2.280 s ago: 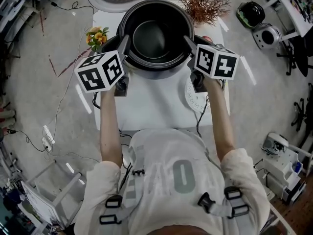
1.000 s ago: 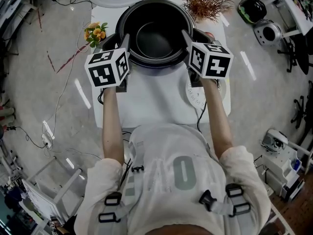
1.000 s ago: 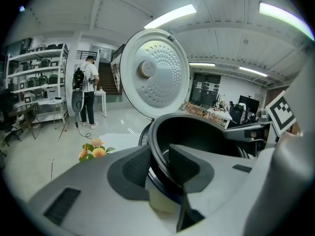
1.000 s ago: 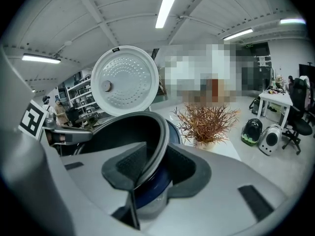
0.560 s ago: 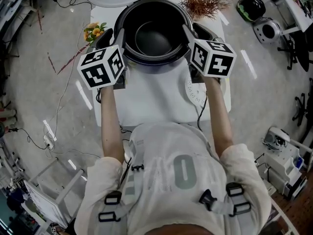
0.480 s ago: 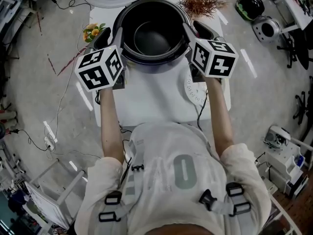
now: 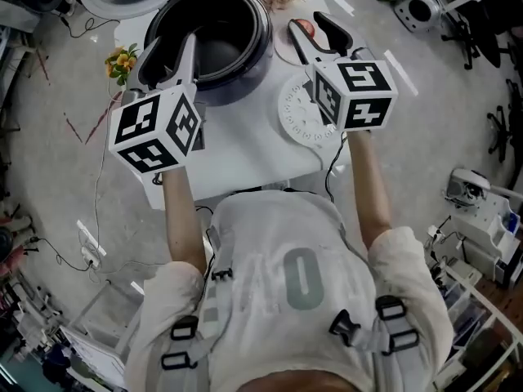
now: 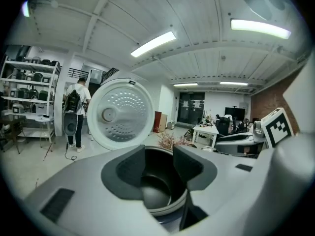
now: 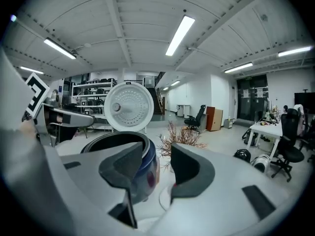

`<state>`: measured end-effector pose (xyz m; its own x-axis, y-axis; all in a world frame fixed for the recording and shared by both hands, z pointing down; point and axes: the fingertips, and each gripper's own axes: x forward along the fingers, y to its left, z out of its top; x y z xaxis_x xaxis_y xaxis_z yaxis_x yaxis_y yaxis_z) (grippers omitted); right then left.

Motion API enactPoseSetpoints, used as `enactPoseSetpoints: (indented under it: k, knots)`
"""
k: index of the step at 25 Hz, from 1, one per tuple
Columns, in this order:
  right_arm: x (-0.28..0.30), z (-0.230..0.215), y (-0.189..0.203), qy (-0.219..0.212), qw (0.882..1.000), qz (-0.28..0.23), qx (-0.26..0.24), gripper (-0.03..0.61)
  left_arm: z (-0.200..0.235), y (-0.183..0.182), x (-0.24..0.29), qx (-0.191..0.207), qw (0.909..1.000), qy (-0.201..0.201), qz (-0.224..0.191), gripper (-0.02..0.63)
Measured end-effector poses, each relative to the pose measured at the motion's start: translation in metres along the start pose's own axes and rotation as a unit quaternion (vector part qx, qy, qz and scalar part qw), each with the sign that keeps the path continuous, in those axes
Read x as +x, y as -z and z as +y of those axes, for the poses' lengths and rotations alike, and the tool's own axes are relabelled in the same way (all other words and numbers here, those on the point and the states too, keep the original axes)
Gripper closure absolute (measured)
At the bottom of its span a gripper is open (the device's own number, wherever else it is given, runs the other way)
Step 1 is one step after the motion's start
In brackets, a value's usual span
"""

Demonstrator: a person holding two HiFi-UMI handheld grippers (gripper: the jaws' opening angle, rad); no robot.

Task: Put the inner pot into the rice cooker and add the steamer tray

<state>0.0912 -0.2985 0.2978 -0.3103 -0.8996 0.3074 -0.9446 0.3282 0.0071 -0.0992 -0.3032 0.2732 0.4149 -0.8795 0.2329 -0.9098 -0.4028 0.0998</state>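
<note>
Glossy dark shell on rice cooker (image 7: 245,76). Smooth matt black inner pot (image 7: 221,51). White plastic steamer tray (image 7: 296,113). Smooth white desk (image 7: 245,153). Matt grey plastic left tongs (image 8: 158,166), right tongs (image 9: 156,166).

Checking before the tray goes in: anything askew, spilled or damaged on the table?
Nothing stands out. The inner pot sits squarely in the rice cooker, the steamer tray lies flat on the table beside it, and nothing is spilled.
</note>
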Motion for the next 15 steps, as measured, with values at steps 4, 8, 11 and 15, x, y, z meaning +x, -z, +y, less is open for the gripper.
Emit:
enactPoseSetpoints:
  k: [4,8,11,15]
  knots:
    - [-0.035,-0.027,0.024,0.013,1.000,0.002,0.005,0.379,-0.056,0.017,-0.002,0.011,0.9995,0.030,0.005,0.446]
    - [-0.068,-0.058,0.060,0.044,0.999,0.025,0.013,0.379,-0.106,0.047,0.001,0.010,0.9986,0.050,0.017,0.446]
    - [-0.091,-0.082,0.094,0.064,0.997,0.046,0.023,0.379,-0.146,0.082,0.006,0.009,0.9967,0.067,0.045,0.446]
    - [-0.113,-0.108,0.140,0.080,0.993,0.074,0.037,0.379,-0.186,0.148,0.019,0.014,0.9900,0.080,0.115,0.446]
